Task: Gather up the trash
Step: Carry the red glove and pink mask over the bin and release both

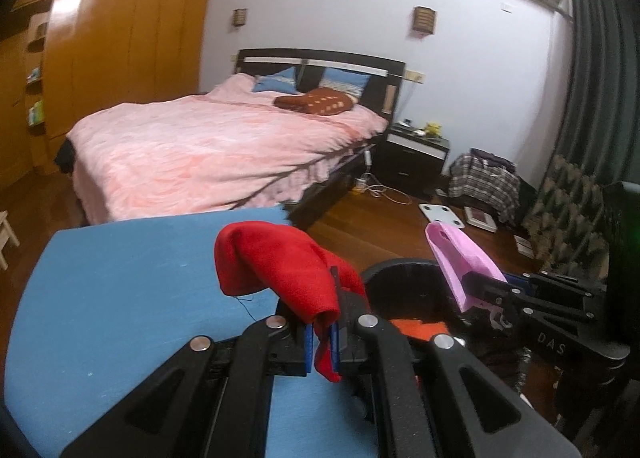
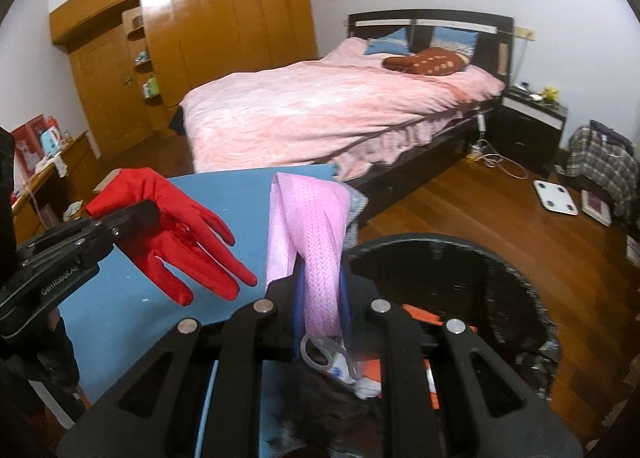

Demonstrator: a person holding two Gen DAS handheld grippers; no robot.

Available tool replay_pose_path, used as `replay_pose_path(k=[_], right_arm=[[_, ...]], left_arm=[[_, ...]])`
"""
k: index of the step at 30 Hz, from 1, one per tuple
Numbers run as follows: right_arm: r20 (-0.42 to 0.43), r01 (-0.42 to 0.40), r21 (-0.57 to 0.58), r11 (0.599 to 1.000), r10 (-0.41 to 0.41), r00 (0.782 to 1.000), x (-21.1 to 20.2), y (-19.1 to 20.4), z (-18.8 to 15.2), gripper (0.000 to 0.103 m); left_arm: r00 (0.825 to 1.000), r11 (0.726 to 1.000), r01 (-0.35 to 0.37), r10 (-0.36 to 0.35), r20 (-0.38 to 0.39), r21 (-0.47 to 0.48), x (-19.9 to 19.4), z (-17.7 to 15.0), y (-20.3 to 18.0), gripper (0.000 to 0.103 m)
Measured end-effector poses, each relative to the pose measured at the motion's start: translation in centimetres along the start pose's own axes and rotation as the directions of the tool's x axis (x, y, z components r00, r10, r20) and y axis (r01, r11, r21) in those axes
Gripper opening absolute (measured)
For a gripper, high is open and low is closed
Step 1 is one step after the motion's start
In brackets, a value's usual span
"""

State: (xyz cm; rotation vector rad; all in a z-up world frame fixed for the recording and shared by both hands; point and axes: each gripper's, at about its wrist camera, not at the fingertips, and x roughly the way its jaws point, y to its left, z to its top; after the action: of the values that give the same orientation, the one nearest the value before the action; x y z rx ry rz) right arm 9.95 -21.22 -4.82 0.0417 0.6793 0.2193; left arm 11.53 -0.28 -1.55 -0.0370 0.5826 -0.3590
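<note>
My left gripper point(image 1: 322, 342) is shut on a red glove point(image 1: 280, 262), held above the right edge of a blue table point(image 1: 120, 298); the glove point(image 2: 188, 242) and the gripper point(image 2: 132, 217) also show in the right wrist view. My right gripper point(image 2: 320, 310) is shut on a pink cloth point(image 2: 312, 225), held over the near rim of a black round bin point(image 2: 460, 254). The cloth point(image 1: 460, 258) and the right gripper point(image 1: 480, 286) show in the left wrist view above the bin point(image 1: 404, 286). The bin holds orange and white scraps point(image 2: 424, 318).
A bed with a pink cover point(image 2: 332, 105) stands beyond the table. A black nightstand point(image 2: 528, 125), cables, a white scale point(image 2: 556, 197) and a plaid bag point(image 2: 600, 157) lie on the wood floor at right. A wooden wardrobe point(image 2: 200, 37) lines the far left wall.
</note>
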Motion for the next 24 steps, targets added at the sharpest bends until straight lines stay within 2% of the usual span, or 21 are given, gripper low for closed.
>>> replay_pose_path(k=[6,13,18,19,21,23,24], right_arm=[[-0.001,0.077,0.040,0.996,-0.077,0.997,-1.1,-4.1,-1.2,0.014],[-0.032,0.151,0.085,0.985,-0.149,0.988,-0.5,-8.1,-3.0,0.014],[-0.062,0.190,0.110,0.976,-0.184,0.981,0.5,-10.5,-4.3,0.017],[-0.071,0.201,0.113,0.973,-0.193,0.979,0.8,-11.0,-4.6,0.020],[-0.084,0.221,0.121,0.968,-0.212,0.974,1.3,-11.7,-5.0,0.031],[-0.098,0.236,0.132,0.963,-0.224,0.970,1.6,-12.4,-5.6,0.044],[-0.103,0.239,0.139,0.961,-0.226,0.969,1.7,-12.7,-5.9,0.048]], left_arm=[[0.998,0.997,0.066,-0.066,-0.005,0.043,1.7,0.1,-3.8,0.006],[0.990,0.987,0.137,-0.135,-0.031,0.083,4.9,-0.1,-7.8,0.006],[0.980,0.977,0.186,-0.178,-0.083,0.103,7.8,-0.5,-10.2,0.006],[0.979,0.976,0.190,-0.181,-0.091,0.105,8.2,-0.7,-10.5,0.007],[0.975,0.972,0.207,-0.195,-0.109,0.110,9.0,-0.9,-10.9,0.009],[0.968,0.969,0.223,-0.207,-0.140,0.108,9.8,-1.2,-10.9,0.020],[0.967,0.969,0.223,-0.207,-0.147,0.105,9.9,-1.4,-10.9,0.028]])
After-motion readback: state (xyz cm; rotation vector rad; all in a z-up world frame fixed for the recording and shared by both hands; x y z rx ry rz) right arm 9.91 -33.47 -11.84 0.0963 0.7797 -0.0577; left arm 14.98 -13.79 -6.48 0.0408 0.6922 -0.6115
